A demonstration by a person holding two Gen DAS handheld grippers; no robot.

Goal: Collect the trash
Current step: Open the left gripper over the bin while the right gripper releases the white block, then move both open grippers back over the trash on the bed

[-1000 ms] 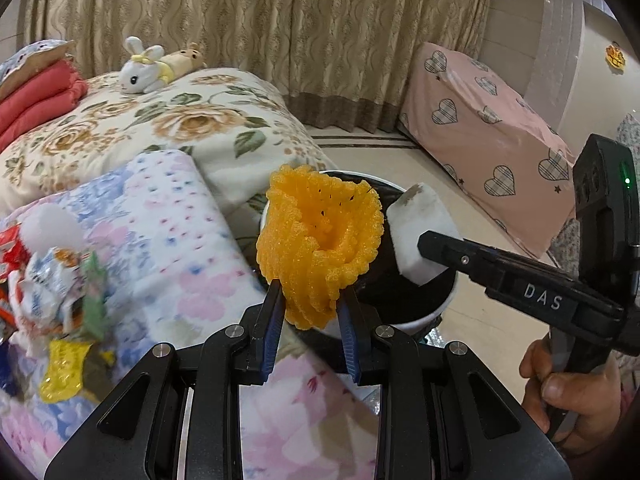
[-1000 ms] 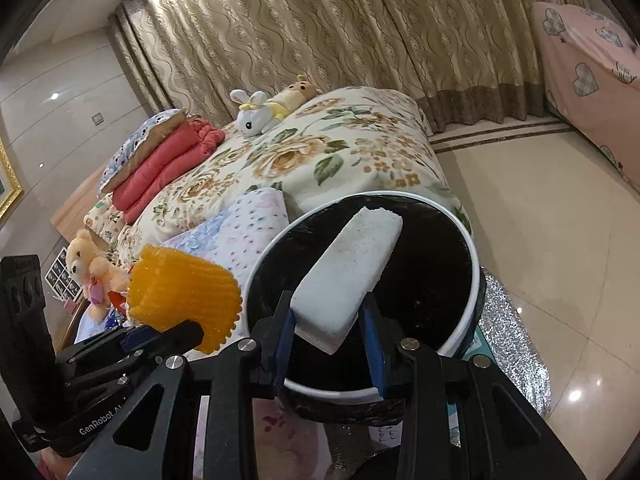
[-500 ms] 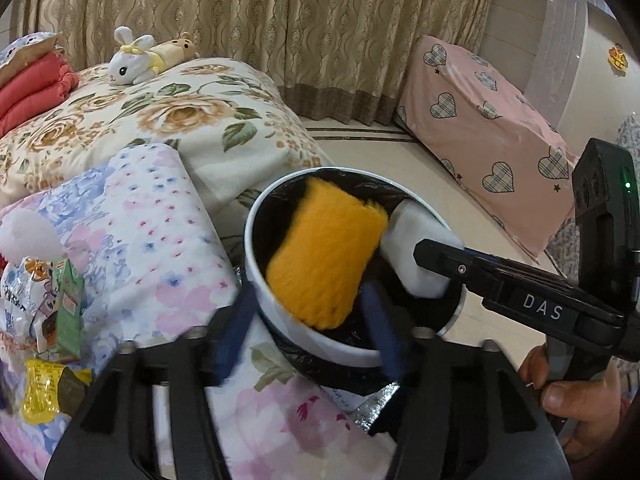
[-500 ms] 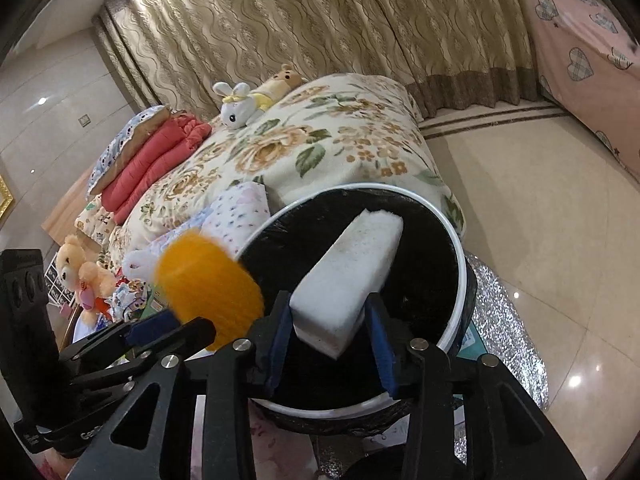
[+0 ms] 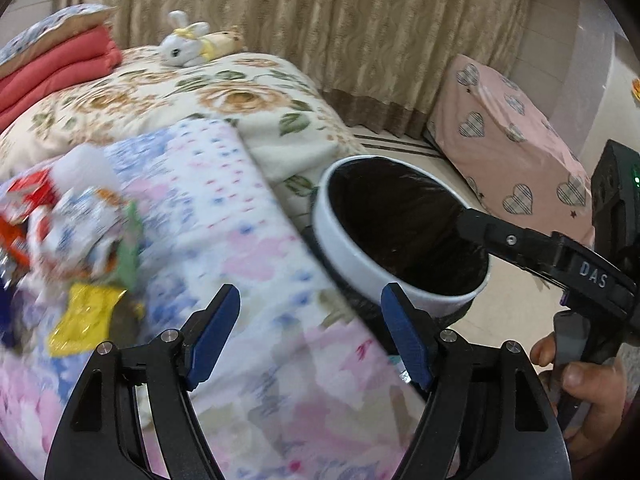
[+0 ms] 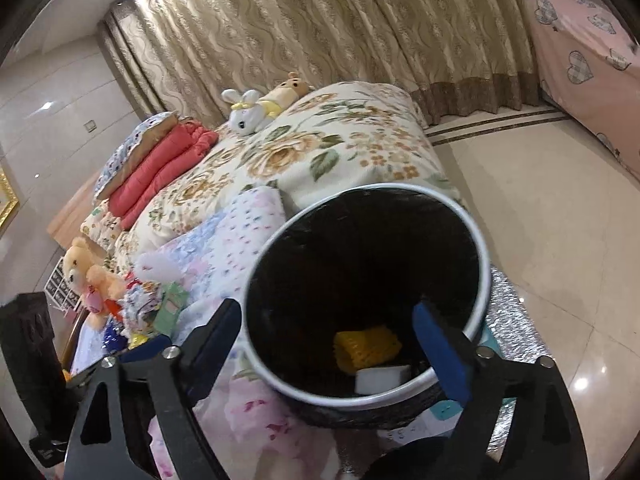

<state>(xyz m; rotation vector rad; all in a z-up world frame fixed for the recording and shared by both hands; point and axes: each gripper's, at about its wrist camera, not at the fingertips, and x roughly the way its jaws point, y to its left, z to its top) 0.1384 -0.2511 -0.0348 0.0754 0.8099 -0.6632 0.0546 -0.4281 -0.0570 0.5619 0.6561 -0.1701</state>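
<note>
White raised letters "DAS" stand on the black finger arm of the right hand-held gripper (image 5: 476, 224), left wrist view. Wrapper print: blurred, unreadable.

The bed (image 6: 352, 148) carries a floral blanket with a pastel quilt (image 5: 224, 216) over its near end, folded red bedding (image 6: 164, 168), two plush toys (image 6: 260, 108) by the curtain, and a heap of wrappers (image 5: 76, 236), while the tiled floor (image 6: 540, 208) bears the black-lined bin (image 6: 478, 240).
</note>
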